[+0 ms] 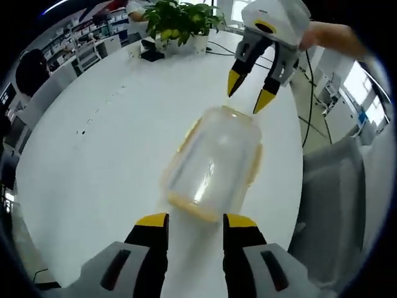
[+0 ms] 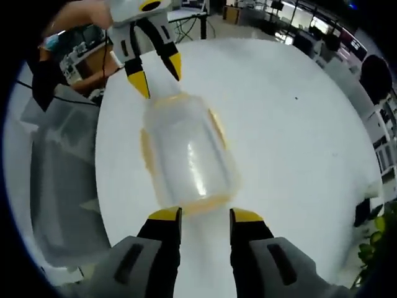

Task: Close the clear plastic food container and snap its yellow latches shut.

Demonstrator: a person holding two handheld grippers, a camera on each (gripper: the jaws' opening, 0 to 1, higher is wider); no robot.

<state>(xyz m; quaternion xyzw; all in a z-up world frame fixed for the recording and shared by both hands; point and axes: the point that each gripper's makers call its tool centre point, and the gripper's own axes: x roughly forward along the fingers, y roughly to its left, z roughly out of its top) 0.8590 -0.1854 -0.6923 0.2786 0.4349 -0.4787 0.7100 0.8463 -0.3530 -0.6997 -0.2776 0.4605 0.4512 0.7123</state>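
Note:
A clear plastic food container [image 1: 214, 161] with yellow latches [image 1: 255, 166] lies on the white round table [image 1: 93, 155], its lid on top. My left gripper [image 1: 195, 222] stands open just short of the container's near end, with nothing between its jaws. My right gripper [image 1: 250, 92] hangs open over the opposite end, its yellow tips close above the rim. From the right gripper view the container [image 2: 186, 152] lies lengthwise ahead of my right gripper [image 2: 205, 216], and my left gripper [image 2: 157, 76] is at its far end. I cannot tell whether the latches [image 2: 217, 127] are snapped.
A potted plant [image 1: 180, 22] and a black object [image 1: 152, 53] stand at the table's far edge. A grey covered chair [image 1: 335, 186] sits beside the table [image 2: 298, 124]. A black cable [image 1: 308, 93] runs past the edge. A person's hand [image 1: 329, 34] holds the right gripper.

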